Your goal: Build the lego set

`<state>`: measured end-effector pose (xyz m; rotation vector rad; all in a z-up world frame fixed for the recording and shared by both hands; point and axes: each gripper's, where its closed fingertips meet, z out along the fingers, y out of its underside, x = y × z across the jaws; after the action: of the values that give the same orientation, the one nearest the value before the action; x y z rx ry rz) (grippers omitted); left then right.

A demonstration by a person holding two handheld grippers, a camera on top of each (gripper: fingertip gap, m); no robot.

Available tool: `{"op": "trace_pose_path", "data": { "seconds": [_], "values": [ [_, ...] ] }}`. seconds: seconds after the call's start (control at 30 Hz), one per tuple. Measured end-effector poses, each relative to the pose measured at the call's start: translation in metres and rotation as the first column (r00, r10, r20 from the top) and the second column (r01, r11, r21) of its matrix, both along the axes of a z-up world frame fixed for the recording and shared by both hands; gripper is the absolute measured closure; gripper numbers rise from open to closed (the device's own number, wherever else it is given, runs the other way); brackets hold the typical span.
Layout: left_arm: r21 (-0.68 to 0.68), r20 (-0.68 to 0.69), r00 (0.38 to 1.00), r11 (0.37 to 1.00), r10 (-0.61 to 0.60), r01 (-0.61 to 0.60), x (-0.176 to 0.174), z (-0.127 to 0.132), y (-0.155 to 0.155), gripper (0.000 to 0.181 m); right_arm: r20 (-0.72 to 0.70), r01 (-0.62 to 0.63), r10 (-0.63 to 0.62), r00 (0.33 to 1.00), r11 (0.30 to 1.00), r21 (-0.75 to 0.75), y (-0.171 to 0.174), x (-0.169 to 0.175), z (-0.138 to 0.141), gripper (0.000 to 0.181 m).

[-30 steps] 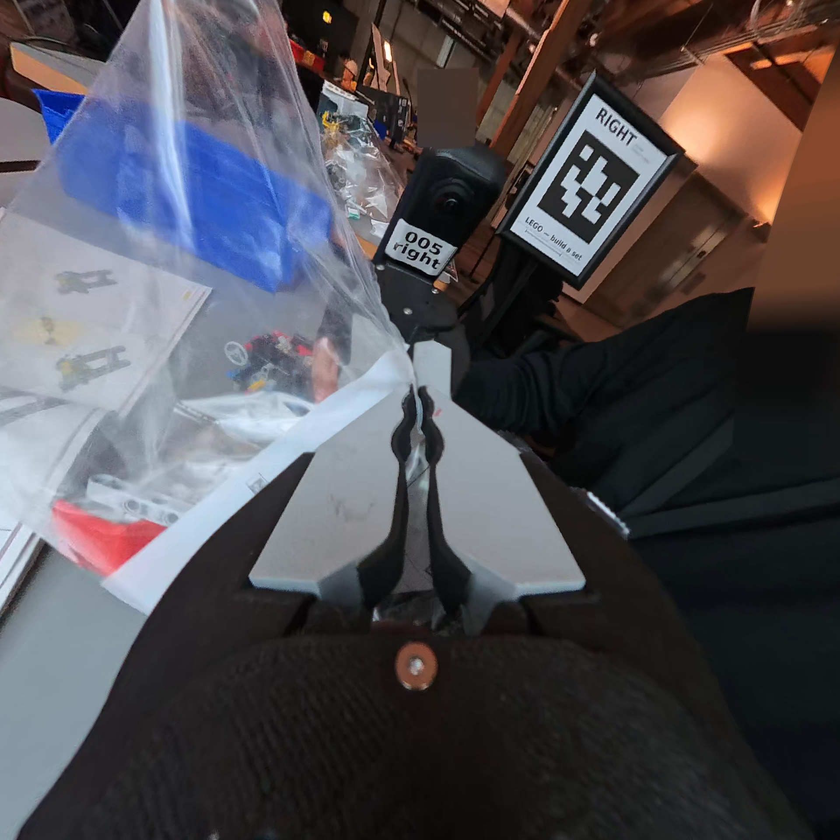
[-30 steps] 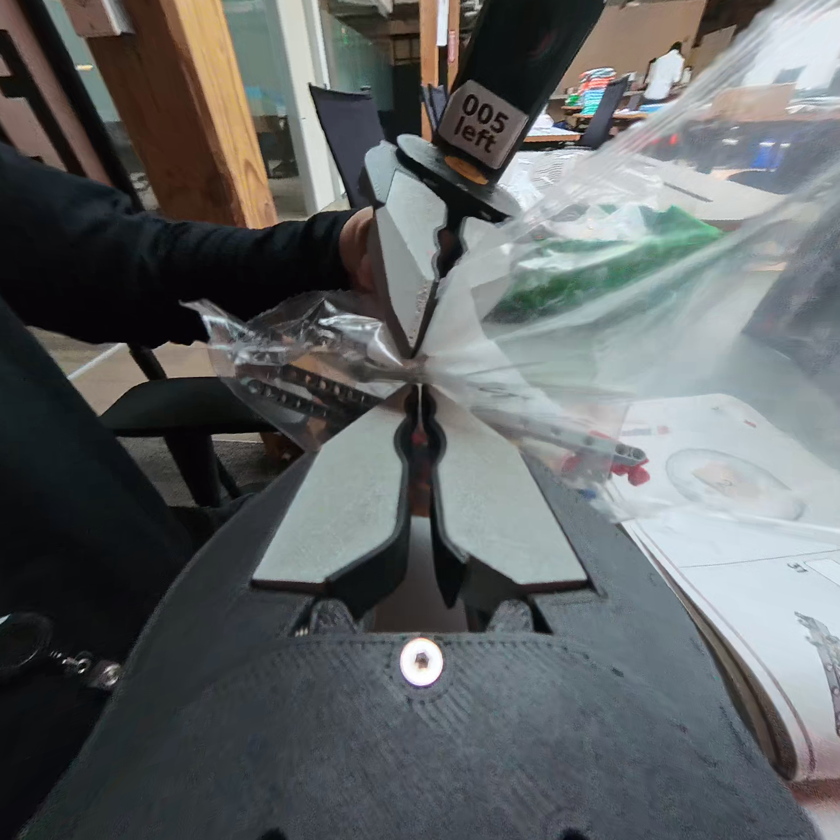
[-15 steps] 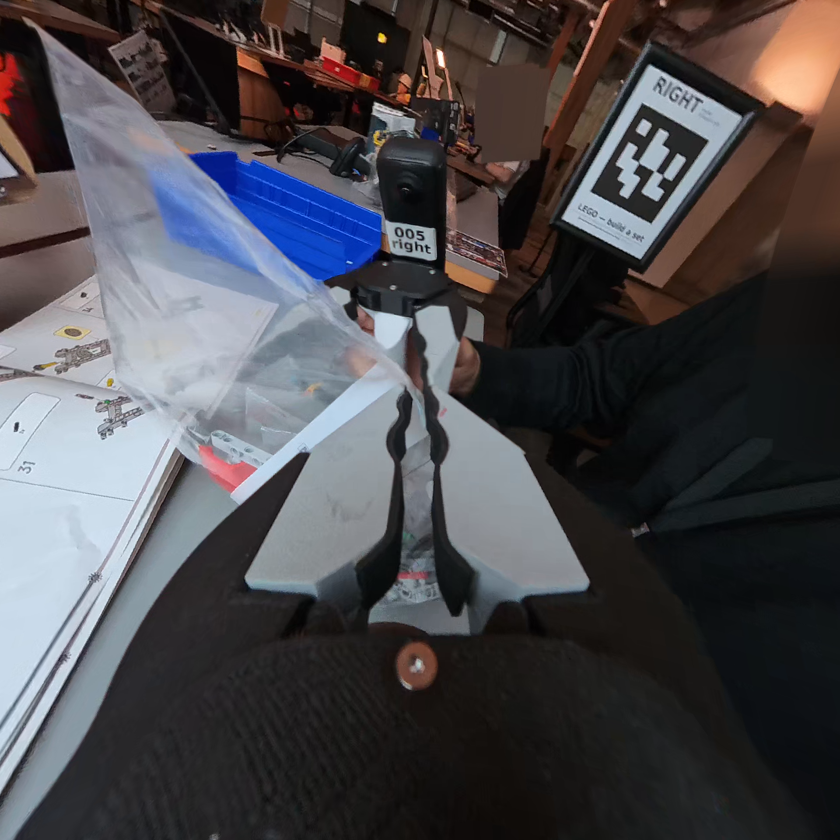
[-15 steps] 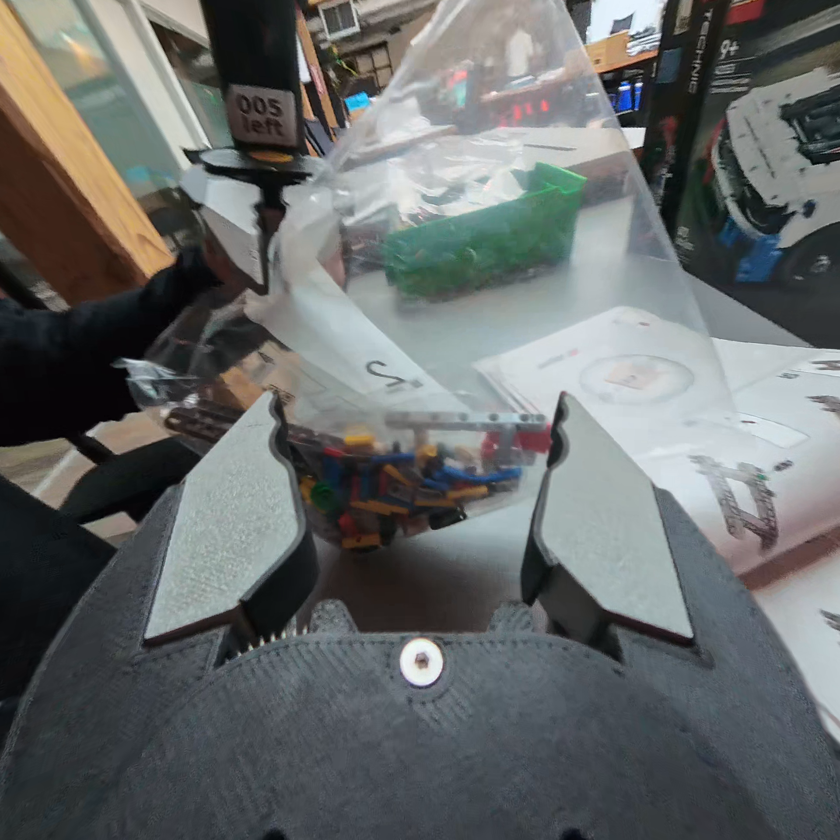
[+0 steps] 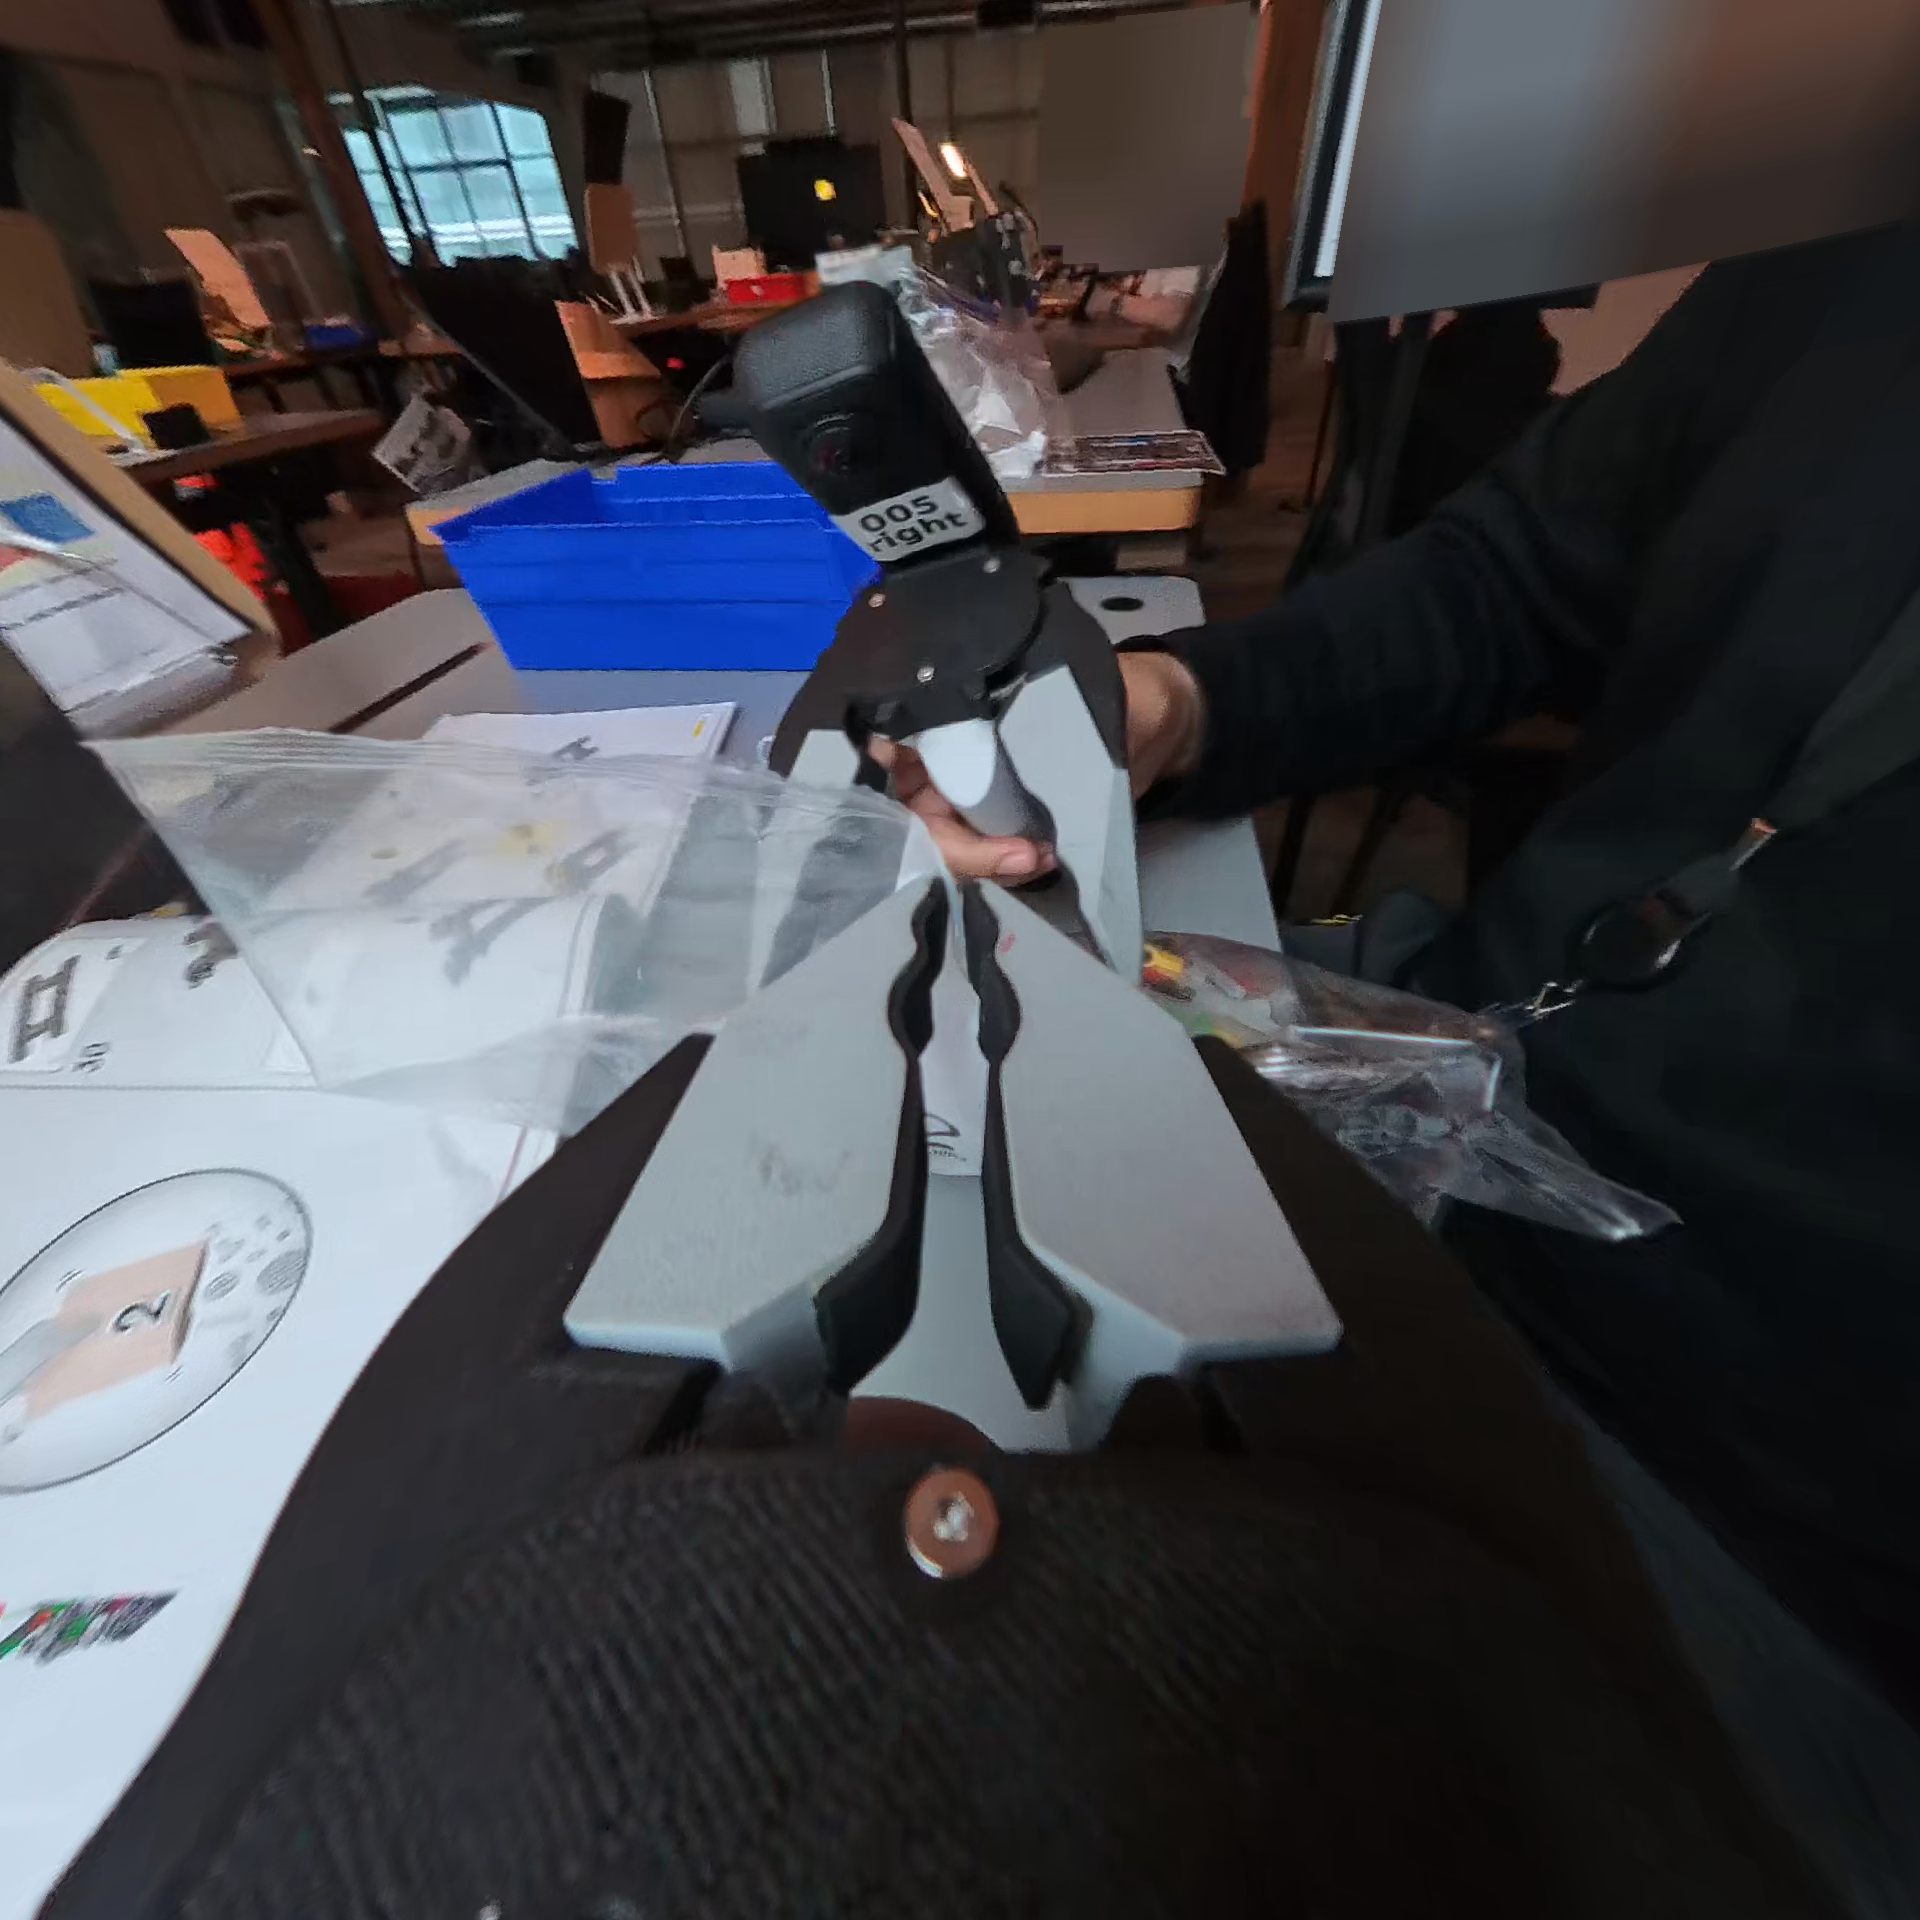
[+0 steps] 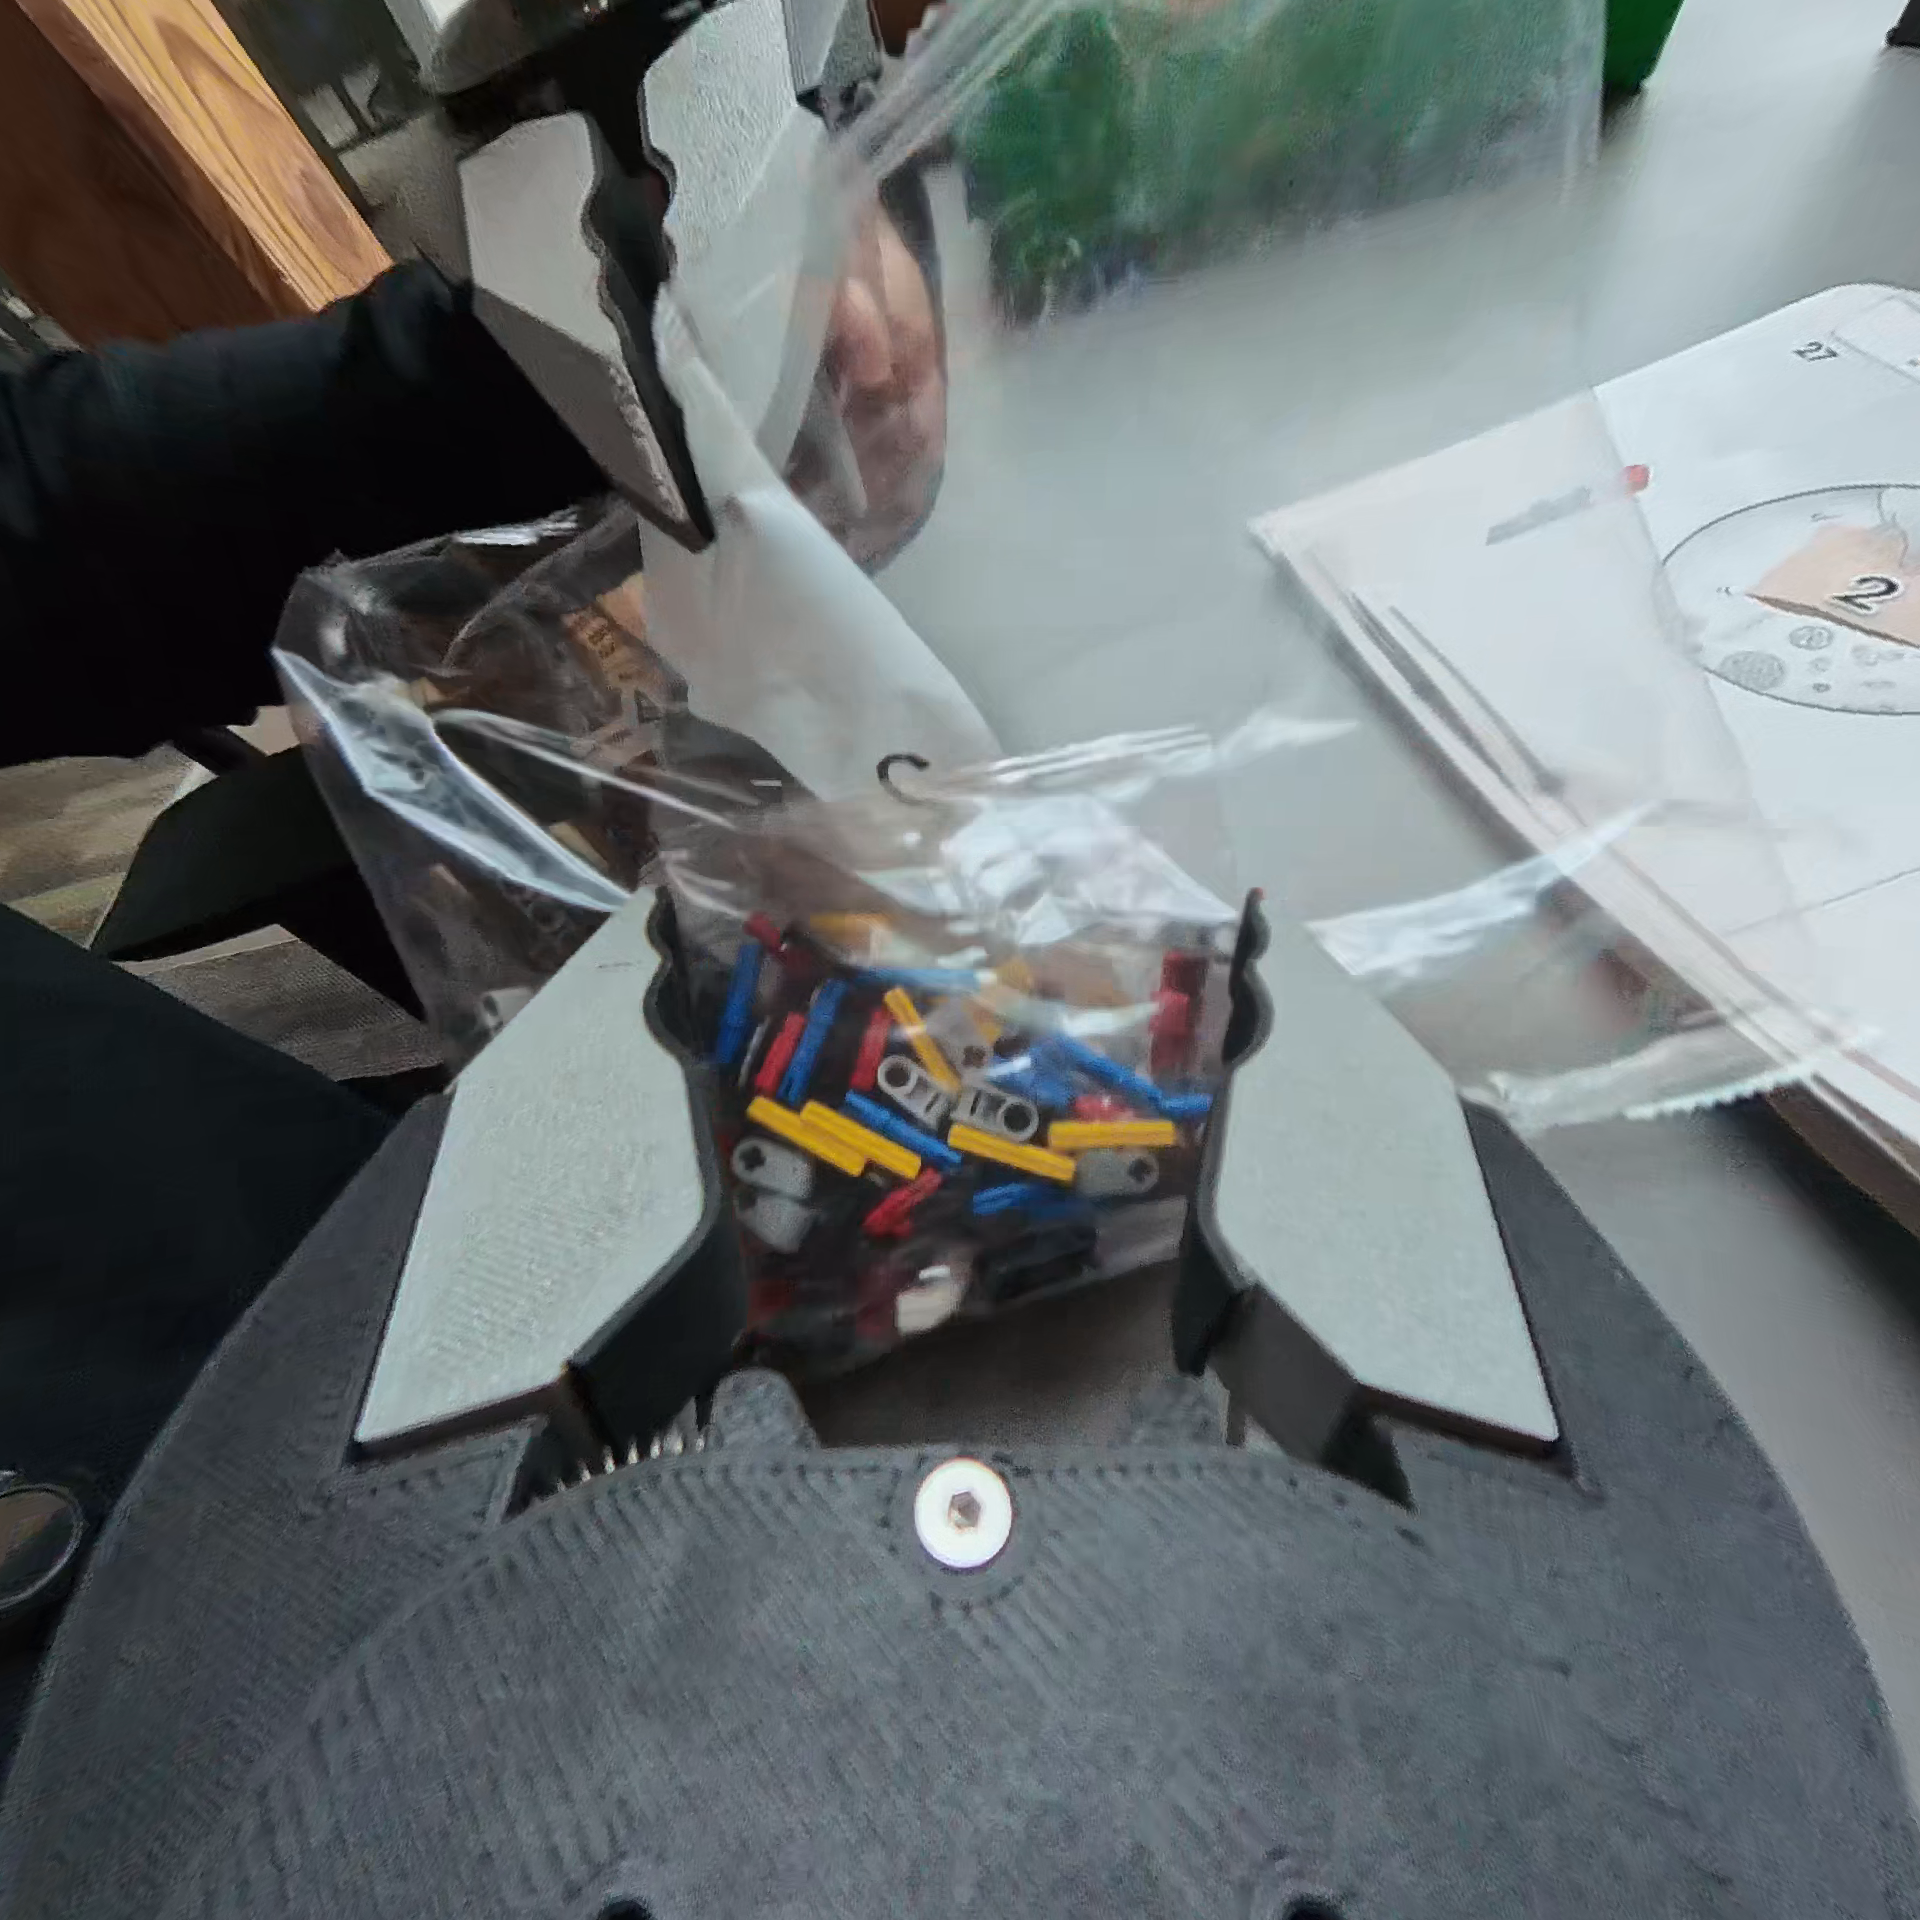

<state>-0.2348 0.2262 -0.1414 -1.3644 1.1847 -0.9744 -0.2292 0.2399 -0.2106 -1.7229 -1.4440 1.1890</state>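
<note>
My left gripper (image 5: 956,909) is shut on the white-striped top edge of a large clear plastic bag (image 5: 416,914), which trails to the left over the table. In the right wrist view the left gripper (image 6: 691,520) holds that bag up at the upper left. My right gripper (image 6: 956,914) is open, its fingers on either side of a small clear bag of blue, yellow, red and grey lego pins (image 6: 956,1101) inside the large bag. I cannot tell whether the pads touch it. A second small bag of dark pieces (image 6: 499,727) hangs to its left and also shows in the left wrist view (image 5: 1382,1060).
An open instruction booklet (image 6: 1714,644) lies on the grey table (image 6: 1558,1247) to the right; it also shows in the left wrist view (image 5: 208,1195). A blue bin (image 5: 644,571) stands behind. A green bin (image 6: 1195,135) shows through the bag. A person's dark sleeves are close by. About 7 centimetres separates my left fingertips from my right.
The right gripper let go of the bag's top, opened wide and moved down around the small bag of pins. The left gripper kept its hold and lowered the large bag toward the table.
</note>
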Motion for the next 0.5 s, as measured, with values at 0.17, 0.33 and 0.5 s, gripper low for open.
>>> {"op": "trace_pose_path", "data": {
  "seconds": [0.17,0.33,0.5],
  "values": [
    [-0.067,0.074,0.996,0.997,0.054,-0.049,0.027,0.014,0.0,0.181,-0.121,-0.113,0.121,0.985,0.991,0.073,-0.032,-0.006,0.029,0.065],
    [-0.086,0.108,0.99,0.993,0.094,-0.085,0.035,0.039,-0.004,0.181,0.017,-0.101,0.101,0.995,0.949,0.3,-0.031,0.024,0.034,0.065],
    [-0.209,0.168,0.981,0.976,0.092,-0.056,0.055,0.042,0.003,0.181,0.182,-0.117,0.051,0.982,0.918,0.378,-0.021,0.031,0.004,0.074]
  ]
}}
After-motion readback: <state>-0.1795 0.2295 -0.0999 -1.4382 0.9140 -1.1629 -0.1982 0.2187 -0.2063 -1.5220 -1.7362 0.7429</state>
